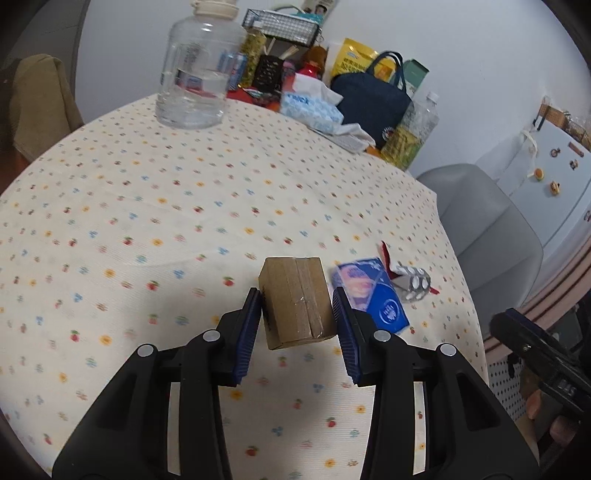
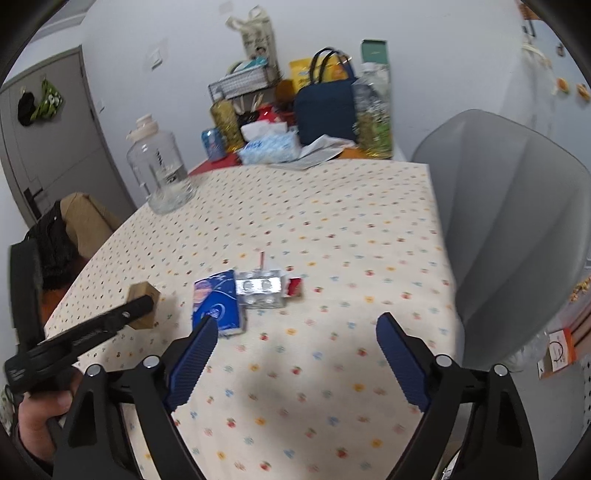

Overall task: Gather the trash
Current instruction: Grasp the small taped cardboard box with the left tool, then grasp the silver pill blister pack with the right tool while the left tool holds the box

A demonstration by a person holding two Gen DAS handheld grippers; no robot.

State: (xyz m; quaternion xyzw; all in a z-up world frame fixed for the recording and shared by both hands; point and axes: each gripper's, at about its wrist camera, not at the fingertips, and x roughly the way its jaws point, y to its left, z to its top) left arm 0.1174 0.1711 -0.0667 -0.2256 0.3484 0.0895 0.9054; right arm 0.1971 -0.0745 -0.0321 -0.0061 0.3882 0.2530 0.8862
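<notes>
A small taped cardboard box [image 1: 295, 301] lies on the flowered tablecloth between the fingers of my left gripper [image 1: 297, 301]. The left pad touches it; a thin gap shows at the right pad. The box also shows in the right wrist view [image 2: 144, 304], partly behind the left gripper's finger. A blue tissue packet [image 1: 373, 295] [image 2: 218, 302] lies just right of the box. A silver blister pack [image 1: 415, 282] [image 2: 260, 291] with a red wrapper [image 2: 294, 287] lies beside the packet. My right gripper [image 2: 297, 325] is open and empty, above the cloth in front of the packet.
A clear water jug [image 1: 197, 70] [image 2: 160, 170] stands at the far left of the table [image 2: 332, 221]. A tissue box [image 1: 312, 109], navy bag [image 1: 373, 99] [image 2: 325, 110], bottles and a wire basket [image 1: 280, 26] crowd the back. A grey chair [image 2: 517, 221] stands right.
</notes>
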